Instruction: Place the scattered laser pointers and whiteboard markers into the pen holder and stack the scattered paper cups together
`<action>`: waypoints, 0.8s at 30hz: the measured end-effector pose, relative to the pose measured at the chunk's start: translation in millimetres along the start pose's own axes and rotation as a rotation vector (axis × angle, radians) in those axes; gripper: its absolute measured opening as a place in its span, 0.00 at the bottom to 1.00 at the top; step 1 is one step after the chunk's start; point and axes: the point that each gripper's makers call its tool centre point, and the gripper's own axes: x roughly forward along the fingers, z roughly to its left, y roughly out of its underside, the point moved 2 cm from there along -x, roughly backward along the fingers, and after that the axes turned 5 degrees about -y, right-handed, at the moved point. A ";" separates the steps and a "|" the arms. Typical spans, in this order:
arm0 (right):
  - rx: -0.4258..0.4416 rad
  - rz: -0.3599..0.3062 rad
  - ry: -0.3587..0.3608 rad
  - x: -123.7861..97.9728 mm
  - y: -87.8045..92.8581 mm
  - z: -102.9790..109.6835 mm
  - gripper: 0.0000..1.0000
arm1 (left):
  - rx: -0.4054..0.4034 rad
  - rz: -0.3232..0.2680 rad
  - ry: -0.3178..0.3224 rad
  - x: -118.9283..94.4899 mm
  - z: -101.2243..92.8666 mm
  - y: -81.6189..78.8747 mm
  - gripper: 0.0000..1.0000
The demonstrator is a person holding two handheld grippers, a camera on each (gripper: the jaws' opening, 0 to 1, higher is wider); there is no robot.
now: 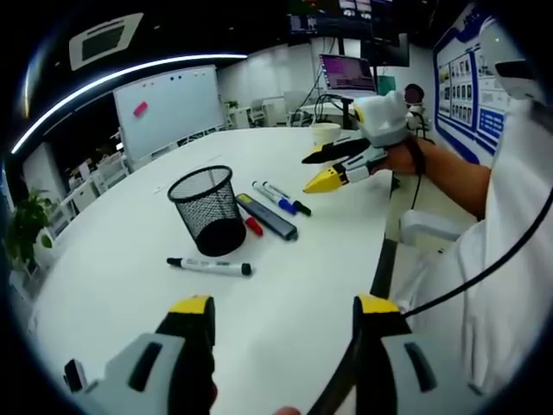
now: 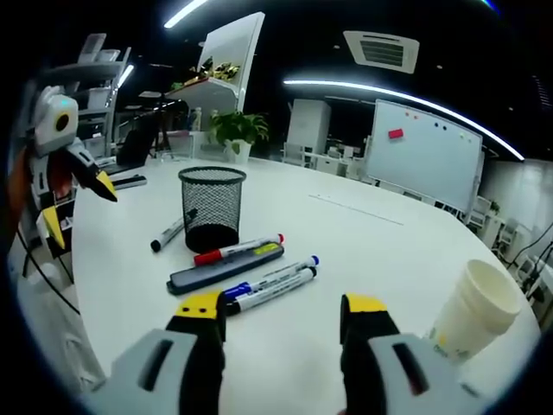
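Note:
A black mesh pen holder (image 1: 207, 207) (image 2: 212, 207) stands upright on the white table (image 1: 130, 285). Beside it lie a black marker (image 1: 210, 266) (image 2: 173, 230), a red marker (image 1: 251, 226) (image 2: 238, 250), a dark grey laser pointer (image 1: 268, 216) (image 2: 226, 268), a blue-capped marker (image 1: 272, 195) (image 2: 275, 275) and a black-capped marker (image 1: 291, 201) (image 2: 278, 290). A white paper cup (image 1: 325, 132) (image 2: 475, 311) stands apart from them. My left gripper (image 1: 283, 304) (image 2: 78, 206) is open and holds nothing. My right gripper (image 1: 313, 170) (image 2: 282, 304) hovers open just short of the blue-capped and black-capped markers.
The table's curved edge (image 1: 380, 259) runs near the person's white sleeve (image 1: 510, 259). A whiteboard (image 1: 168, 104) (image 2: 423, 151), a potted plant (image 2: 233, 130), chairs and screens stand beyond the table. Bare tabletop (image 2: 363, 233) lies between the markers and the cup.

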 end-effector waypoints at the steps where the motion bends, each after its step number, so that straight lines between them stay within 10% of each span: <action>1: 0.000 -0.001 -0.001 0.1 -0.1 0.4 0.54 | 0.000 -0.001 0.002 -0.2 -0.3 -0.3 0.66; 24: 0.002 0.020 -0.036 5.9 6.5 15.0 0.53 | -0.006 -0.001 0.005 1.7 -0.9 1.0 0.66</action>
